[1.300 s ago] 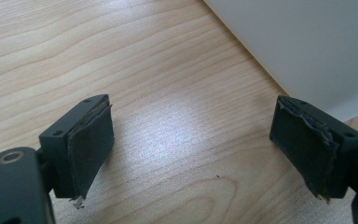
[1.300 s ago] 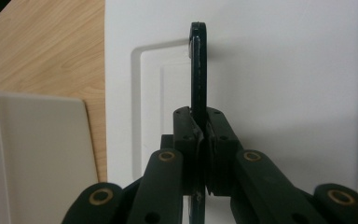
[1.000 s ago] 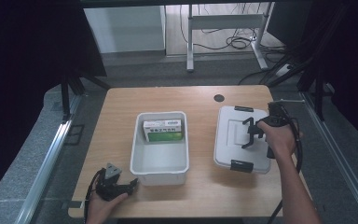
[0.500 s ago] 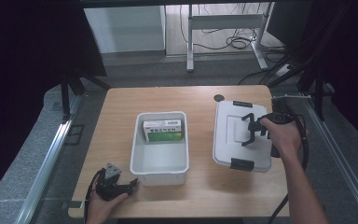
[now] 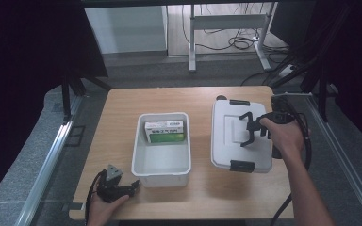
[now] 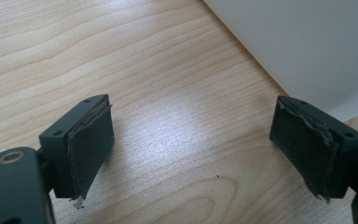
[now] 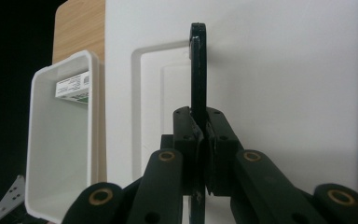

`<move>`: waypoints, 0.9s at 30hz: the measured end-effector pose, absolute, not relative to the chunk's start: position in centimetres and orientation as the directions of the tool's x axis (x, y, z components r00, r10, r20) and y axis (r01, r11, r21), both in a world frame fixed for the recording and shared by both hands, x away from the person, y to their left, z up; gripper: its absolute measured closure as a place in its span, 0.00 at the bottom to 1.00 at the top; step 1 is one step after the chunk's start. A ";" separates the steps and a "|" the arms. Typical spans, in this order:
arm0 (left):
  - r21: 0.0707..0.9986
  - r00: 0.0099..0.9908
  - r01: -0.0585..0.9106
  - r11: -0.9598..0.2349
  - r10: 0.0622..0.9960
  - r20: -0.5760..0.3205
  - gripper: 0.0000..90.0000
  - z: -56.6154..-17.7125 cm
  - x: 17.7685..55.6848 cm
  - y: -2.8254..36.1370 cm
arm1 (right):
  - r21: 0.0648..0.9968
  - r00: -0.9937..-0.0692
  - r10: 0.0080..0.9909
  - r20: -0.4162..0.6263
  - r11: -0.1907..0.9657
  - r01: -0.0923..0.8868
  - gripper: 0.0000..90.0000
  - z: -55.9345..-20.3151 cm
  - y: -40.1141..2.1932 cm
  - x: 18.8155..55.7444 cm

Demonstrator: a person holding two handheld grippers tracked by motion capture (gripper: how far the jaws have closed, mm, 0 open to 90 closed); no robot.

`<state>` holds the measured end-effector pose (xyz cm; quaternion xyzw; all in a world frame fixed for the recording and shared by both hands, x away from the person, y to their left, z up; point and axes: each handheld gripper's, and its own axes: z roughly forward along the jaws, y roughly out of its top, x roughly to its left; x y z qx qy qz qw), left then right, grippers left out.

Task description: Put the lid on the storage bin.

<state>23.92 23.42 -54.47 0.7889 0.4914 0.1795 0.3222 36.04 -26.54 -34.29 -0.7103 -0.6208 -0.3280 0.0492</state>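
White plastic lid [image 5: 238,134] flat on the wooden table [image 5: 122,113], right of centre, black clips at its far and near edges. Black handle [image 7: 197,65] standing up from the lid's raised middle panel. Right gripper [image 5: 253,128] pinched on that handle: in the right gripper view both jaws pressed together with the thin black handle between them, no gap visible. Right hand [image 5: 283,134] over the lid's right edge.

White tub [image 5: 161,165] left of the lid, just beside it, apart by a narrow strip of table. Green and white box [image 5: 165,131] inside, lying against the tub's far wall. Near part of the tub bare.

Left gripper [image 5: 122,188] resting near the near-left table corner, close to the tub's near-left corner, jaws spread wide over bare wood in the left gripper view, nothing between the pads [image 6: 91,140]. Tub wall showing at upper right of that view.

Handling, as judged: lid probably light, stiff, smooth moulded plastic; broad and flat, so likely to swing or tilt when hung from one narrow handle. Handle thin and hard, a fair grip for flat pads, best taken at its middle to keep the lid level. Edges a poorer hold, slick and wide. Clips may flap loose. Not fragile by the look of it.
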 end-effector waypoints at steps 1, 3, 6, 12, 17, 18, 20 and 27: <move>0.684 0.453 0.660 -0.310 0.891 -0.034 0.15 -54.5 23.9 23.4 | 0.340 0.005 0.852 0.524 -0.214 0.916 0.94 -34.1 -26.4 36.0; 0.684 0.453 0.660 -0.310 0.891 -0.034 0.15 -54.5 23.9 23.4 | 0.344 -0.002 0.850 0.527 -0.211 0.915 0.94 -33.9 -26.2 35.9; 0.684 0.453 0.661 -0.310 0.891 -0.034 0.15 -54.5 23.9 23.4 | 0.351 -0.025 0.841 0.540 -0.198 0.915 0.94 -33.3 -25.6 35.6; 0.684 0.453 0.660 -0.310 0.891 -0.034 0.15 -54.5 23.9 23.4 | 0.363 -0.045 0.838 0.544 -0.187 0.913 0.94 -32.8 -24.9 35.4; 0.683 0.454 0.661 -0.312 0.890 -0.033 0.15 -54.5 23.9 23.4 | 0.372 -0.072 0.838 0.542 -0.162 0.914 0.94 -32.1 -23.9 35.2; 0.683 0.454 0.661 -0.312 0.890 -0.033 0.15 -54.4 23.9 23.4 | 0.371 -0.072 0.834 0.547 -0.165 0.914 0.94 -32.0 -23.8 35.1; 0.683 0.454 0.661 -0.312 0.890 -0.033 0.15 -54.5 23.9 23.4 | 0.372 -0.077 0.830 0.552 -0.163 0.914 0.94 -32.0 -23.7 35.1; 0.683 0.454 0.661 -0.312 0.891 -0.032 0.15 -54.5 23.9 23.4 | 0.357 -0.088 0.805 0.587 -0.159 0.921 0.94 -31.7 -22.8 35.2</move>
